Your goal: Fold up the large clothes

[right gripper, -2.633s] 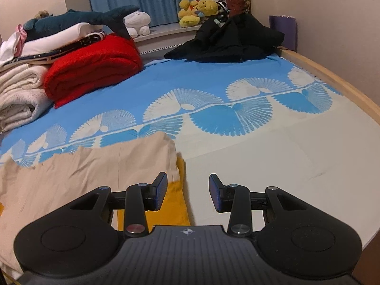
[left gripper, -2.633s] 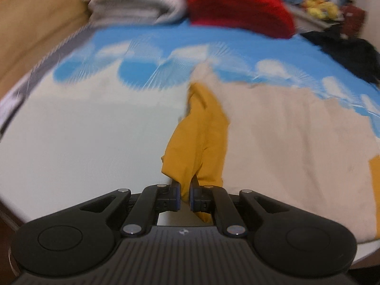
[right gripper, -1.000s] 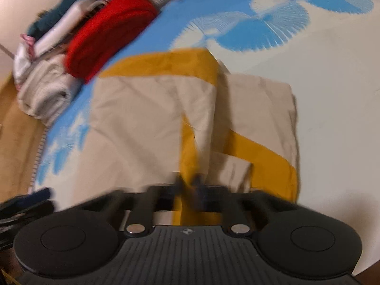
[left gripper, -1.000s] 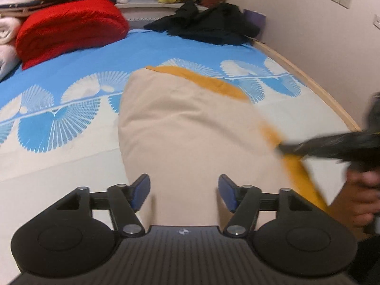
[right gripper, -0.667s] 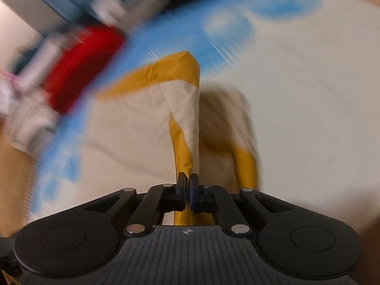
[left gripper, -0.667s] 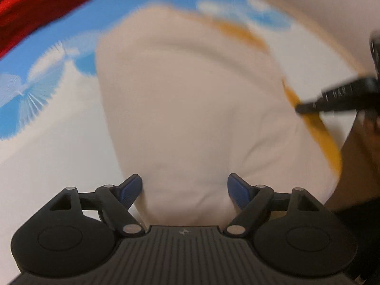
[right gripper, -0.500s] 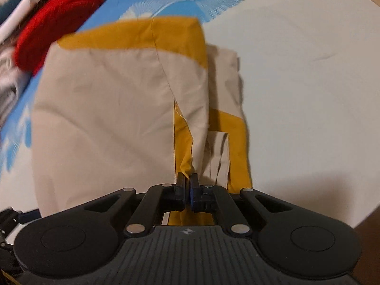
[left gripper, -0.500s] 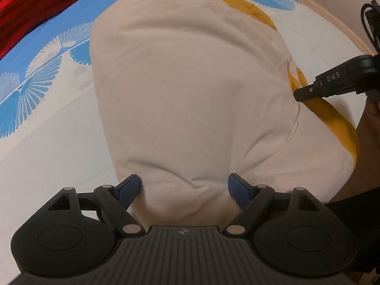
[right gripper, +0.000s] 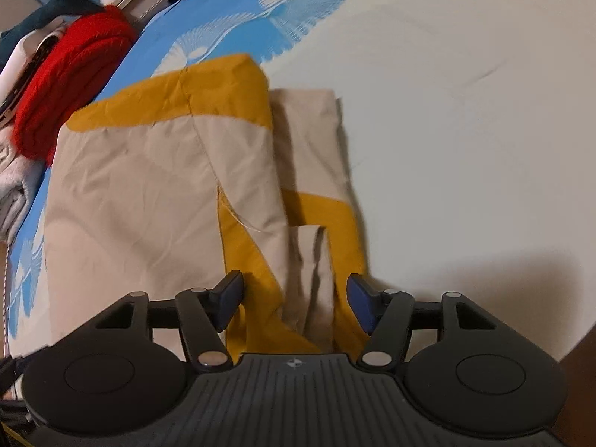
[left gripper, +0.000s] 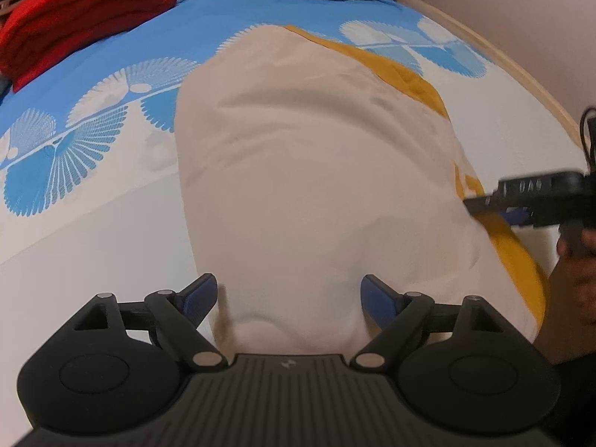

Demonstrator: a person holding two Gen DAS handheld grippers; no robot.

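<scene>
Two grippers let go at once: the right gripper (right gripper: 294, 300), clamped on the hem half a second ago, has just been opening, cloth lying loose between its jaws; the left gripper (left gripper: 287, 296) stands wide, empty. The beige-and-mustard garment (left gripper: 316, 171) lies folded on the bed (left gripper: 93, 253), this fold apparently done.

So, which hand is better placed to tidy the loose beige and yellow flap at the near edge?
Right, probably. The right gripper is open directly over the flap. The left gripper is over the smooth beige part of the garment.
</scene>
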